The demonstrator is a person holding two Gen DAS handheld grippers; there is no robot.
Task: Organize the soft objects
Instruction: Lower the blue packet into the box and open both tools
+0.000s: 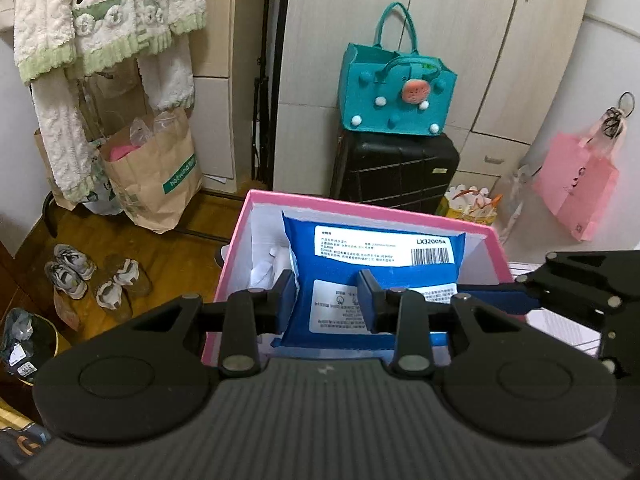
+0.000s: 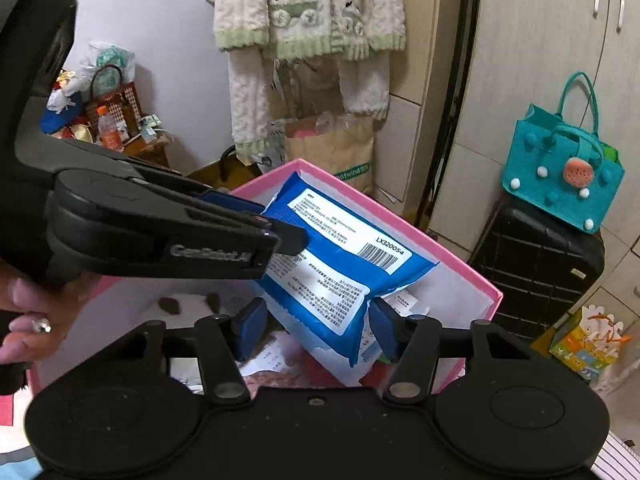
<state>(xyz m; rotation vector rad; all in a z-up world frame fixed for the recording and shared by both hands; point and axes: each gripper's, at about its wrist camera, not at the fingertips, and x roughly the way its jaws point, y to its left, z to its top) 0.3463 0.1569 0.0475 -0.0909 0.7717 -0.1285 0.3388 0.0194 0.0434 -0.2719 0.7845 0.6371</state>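
A soft blue packet [image 1: 372, 276] with white printed labels leans inside a pink box [image 1: 360, 206] with white inner walls. My left gripper [image 1: 327, 299] hangs over the box with its jaws apart, one pad on each side of the packet's near end, not pinching it. In the right wrist view the packet [image 2: 340, 268] tilts in the pink box [image 2: 440, 248]. My right gripper [image 2: 318, 326] is open with the packet's lower end between its blue pads [image 2: 252, 324]. The left gripper's side [image 2: 224, 228] reaches the packet's upper left edge.
A teal felt bag [image 1: 394, 88] sits on a black suitcase [image 1: 396, 172] behind the box. A fluffy white-green garment [image 1: 100, 20] hangs at left over paper bags [image 1: 156, 172]. Shoes [image 1: 96, 280] lie on the wooden floor. A pink bag [image 1: 576, 188] hangs at right.
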